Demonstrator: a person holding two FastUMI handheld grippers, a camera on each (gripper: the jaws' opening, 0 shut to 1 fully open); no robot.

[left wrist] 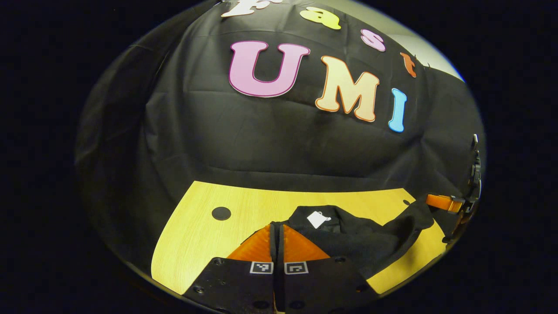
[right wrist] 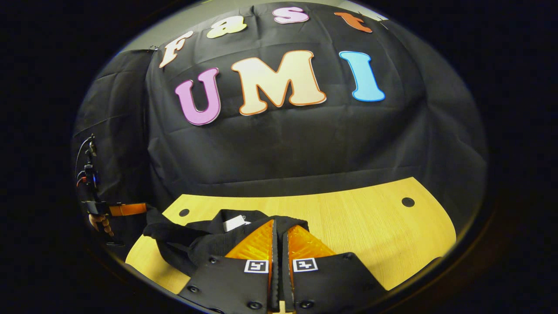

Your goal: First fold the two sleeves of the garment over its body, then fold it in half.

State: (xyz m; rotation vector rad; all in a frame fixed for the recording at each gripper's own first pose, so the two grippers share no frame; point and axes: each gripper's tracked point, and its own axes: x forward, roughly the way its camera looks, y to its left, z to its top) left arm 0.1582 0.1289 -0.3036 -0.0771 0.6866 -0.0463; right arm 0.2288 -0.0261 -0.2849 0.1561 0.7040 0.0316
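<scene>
A black garment with a white tag at its collar lies bunched on the wooden table. My left gripper is shut, with a thin fold of the black cloth pinched between its orange fingers. Off to the right, the right gripper holds the garment's other end, which rises toward it. In the right gripper view my right gripper is shut on the garment too, with cloth draped over its fingertips. The tag lies just to their left. The left gripper holds the far end.
The table has round black holes near its back corners. Black cloth walls close the booth behind and beside it. A hand holds the left gripper at the table's left edge. Bare wood stretches right of my right gripper.
</scene>
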